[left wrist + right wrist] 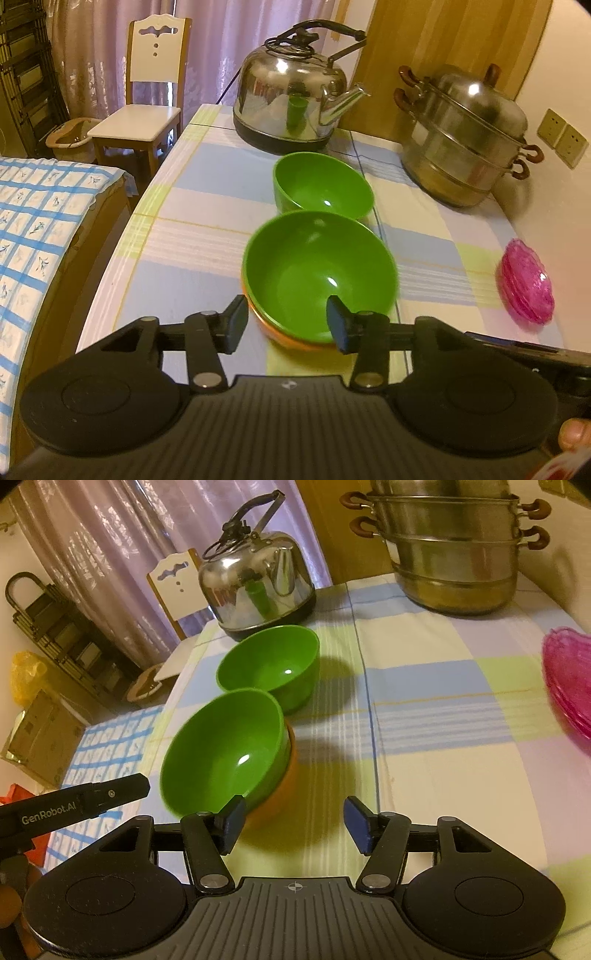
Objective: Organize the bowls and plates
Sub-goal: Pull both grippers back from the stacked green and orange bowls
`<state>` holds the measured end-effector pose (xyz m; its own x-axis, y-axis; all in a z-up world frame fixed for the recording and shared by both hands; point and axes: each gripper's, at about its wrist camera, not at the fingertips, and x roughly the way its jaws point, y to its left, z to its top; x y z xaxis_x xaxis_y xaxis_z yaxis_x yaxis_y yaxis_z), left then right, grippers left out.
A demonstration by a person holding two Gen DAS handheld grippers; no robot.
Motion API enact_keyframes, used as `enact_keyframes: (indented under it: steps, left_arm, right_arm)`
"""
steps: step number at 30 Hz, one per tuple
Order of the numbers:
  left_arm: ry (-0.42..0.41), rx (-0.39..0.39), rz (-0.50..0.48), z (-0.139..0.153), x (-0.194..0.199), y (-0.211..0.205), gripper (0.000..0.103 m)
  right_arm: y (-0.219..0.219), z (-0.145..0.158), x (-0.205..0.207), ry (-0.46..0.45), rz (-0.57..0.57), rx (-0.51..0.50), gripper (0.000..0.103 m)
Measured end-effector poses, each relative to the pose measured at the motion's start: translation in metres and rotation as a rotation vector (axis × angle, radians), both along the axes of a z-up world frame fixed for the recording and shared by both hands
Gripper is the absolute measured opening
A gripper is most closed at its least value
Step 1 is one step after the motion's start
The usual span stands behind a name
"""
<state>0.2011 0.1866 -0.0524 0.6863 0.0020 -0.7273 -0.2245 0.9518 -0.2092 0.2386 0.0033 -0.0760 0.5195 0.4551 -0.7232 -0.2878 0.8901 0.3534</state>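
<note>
Desk (207, 236), checked cloth: we list a green bowl (319, 273) nested in an orange bowl (291, 338) at the near middle; a second green bowl (323, 192) just behind it; a stack of pink plates (526, 282) well apart at the right edge; a kettle (291, 99) and a steamer pot (465, 140) at the back. Our left tool (286, 326) is released, straddling the stack's near rim without pressing; our right tool (295, 825) is released, holding nothing

Checked tablecloth (192, 236): kettle (291, 85), steamer (465, 140), bowls (317, 273), pink plates (526, 280).
</note>
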Motion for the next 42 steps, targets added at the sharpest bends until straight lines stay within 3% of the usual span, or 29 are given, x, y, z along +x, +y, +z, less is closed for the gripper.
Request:
enact_keyframes:
  steps: [6,12,28,42]
  left_arm:
    - [-0.002,0.021,0.0,0.008,-0.023,-0.018,0.062]
    - [0.01,0.029,-0.002,0.01,-0.038,-0.029,0.068]
    - [0.008,0.036,-0.011,0.015,-0.055,-0.045,0.073]
    - [0.006,0.038,-0.032,0.019,-0.046,-0.044,0.077]
  right_arm:
    - [-0.009,0.008,-0.024,-0.013,0.002,-0.035,0.061]
    - [-0.02,0.012,-0.039,-0.02,-0.004,-0.052,0.062]
    - [-0.036,0.015,-0.052,0.0,-0.01,-0.036,0.063]
    - [-0.045,0.015,-0.046,0.018,-0.031,-0.024,0.063]
